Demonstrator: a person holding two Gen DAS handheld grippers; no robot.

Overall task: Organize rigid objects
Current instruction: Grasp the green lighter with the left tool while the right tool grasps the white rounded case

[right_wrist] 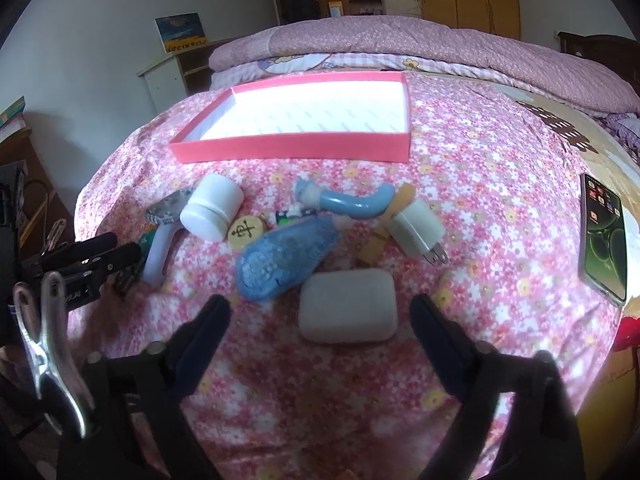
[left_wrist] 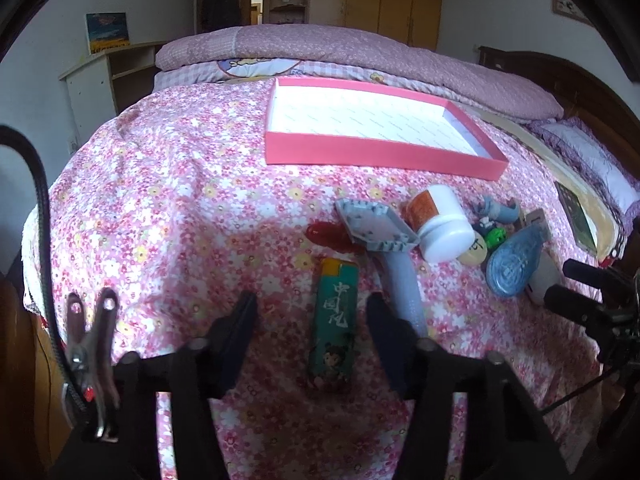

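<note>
The left gripper (left_wrist: 312,308) hangs over the flowered bedspread (left_wrist: 168,200) with its jaws part open — a green lighter (left_wrist: 334,324) lies lengthwise between them, clear of both pads. The right gripper (right_wrist: 320,312) stands wider, with a white case (right_wrist: 347,306) lying flat between its fingers, gaps showing on either side; nothing is gripped by either.

Just past the lighter lie a red trinket (left_wrist: 328,236) and a grey brush (left_wrist: 376,226) whose pale handle runs back beside the left gripper's right finger. A white bottle (right_wrist: 212,210) lies on its side, touching the brush head. Next to it sit a round wooden chess piece (right_wrist: 245,231), a small green-and-black toy (right_wrist: 288,216) and a blue teardrop-shaped dispenser (right_wrist: 280,260), the last just beside the case. A curved blue tube (right_wrist: 348,202) lies behind them, and a white plug (right_wrist: 418,228) rests on a tan strip (right_wrist: 394,216), its prongs pointing near.

Further off, a pink tray (right_wrist: 296,146) with a white floor sits on the bedspread, nothing in it. A phone (right_wrist: 604,236), screen lit, lies well apart on the right — on a tan blanket. A folded purple quilt (right_wrist: 400,40) lies beyond the tray.
</note>
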